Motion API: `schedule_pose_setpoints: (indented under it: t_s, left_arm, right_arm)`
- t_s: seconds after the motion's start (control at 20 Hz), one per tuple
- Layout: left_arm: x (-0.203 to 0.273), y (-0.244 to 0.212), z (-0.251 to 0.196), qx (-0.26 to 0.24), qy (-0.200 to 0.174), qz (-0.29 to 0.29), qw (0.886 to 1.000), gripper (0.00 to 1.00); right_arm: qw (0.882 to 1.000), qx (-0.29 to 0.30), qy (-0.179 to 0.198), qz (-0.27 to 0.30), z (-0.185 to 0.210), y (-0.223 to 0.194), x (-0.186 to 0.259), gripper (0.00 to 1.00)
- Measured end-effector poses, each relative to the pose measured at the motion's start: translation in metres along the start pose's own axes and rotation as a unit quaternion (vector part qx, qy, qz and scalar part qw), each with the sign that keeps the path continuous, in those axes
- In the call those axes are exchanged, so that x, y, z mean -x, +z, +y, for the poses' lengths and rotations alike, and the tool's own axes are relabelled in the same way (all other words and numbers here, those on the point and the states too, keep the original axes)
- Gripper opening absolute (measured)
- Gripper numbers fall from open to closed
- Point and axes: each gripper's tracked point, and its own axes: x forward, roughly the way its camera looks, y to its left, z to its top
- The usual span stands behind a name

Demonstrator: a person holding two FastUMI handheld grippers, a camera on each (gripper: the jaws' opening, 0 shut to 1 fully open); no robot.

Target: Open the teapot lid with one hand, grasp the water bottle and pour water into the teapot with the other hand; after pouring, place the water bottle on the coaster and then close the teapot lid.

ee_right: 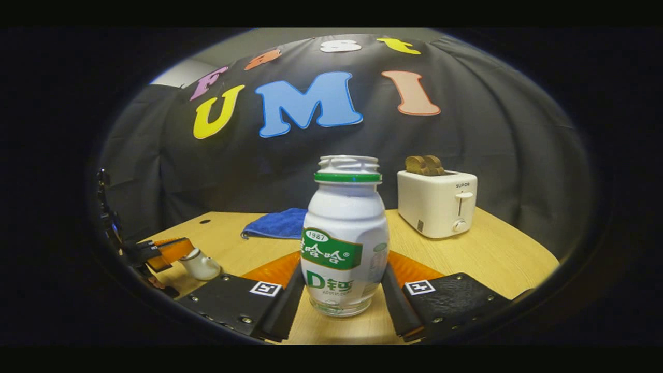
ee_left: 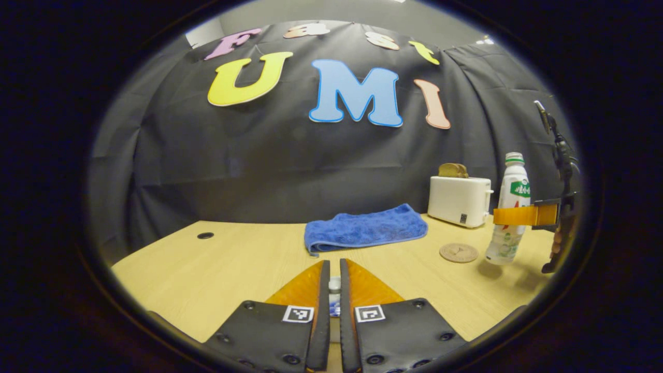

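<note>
A white water bottle with a green label stands between my right gripper's fingers, which press on both its sides. In the left gripper view the same bottle is at the far right with the right gripper across its middle, beside a round woven coaster. Whether its base touches the table I cannot tell. My left gripper is nearly closed on a small white piece, the teapot lid. The right gripper view shows the white teapot low left, with the left gripper at its top.
A folded blue towel lies mid-table near the back. A white toaster holding bread stands at the back right, behind the coaster. The wooden table has a cable hole at the back left.
</note>
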Motion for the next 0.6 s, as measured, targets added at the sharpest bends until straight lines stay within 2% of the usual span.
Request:
schedule_pose_setpoints:
  t_s: [0.05,0.1,0.15,0.2,0.4,0.6]
  left_arm:
    - [0.002,0.002,-0.001,0.001,-0.004,-0.004,1.000,0.23]
    - [0.004,0.003,-0.002,0.004,-0.007,-0.006,1.000,0.22]
    - [0.007,0.007,-0.001,0.005,-0.005,-0.013,1.000,0.35]
    - [0.013,0.014,0.002,0.007,-0.002,-0.023,1.000,0.41]
    - [0.040,0.060,0.016,0.016,0.014,-0.096,0.995,0.96]
    - [0.054,0.083,0.024,0.031,0.014,-0.139,0.990,0.96]
  right_arm:
    - [1.000,0.003,0.000,0.002,0.000,-0.001,-0.002,0.72]
    - [1.000,0.006,0.000,0.002,-0.001,-0.001,-0.005,0.72]
    - [1.000,0.011,0.001,-0.001,0.000,0.001,-0.008,0.72]
    - [1.000,0.020,-0.001,-0.007,0.000,0.004,-0.011,0.72]
    - [0.998,0.053,-0.008,-0.039,0.004,0.025,-0.031,0.72]
    - [0.997,0.065,-0.013,-0.041,0.006,0.023,-0.069,0.72]
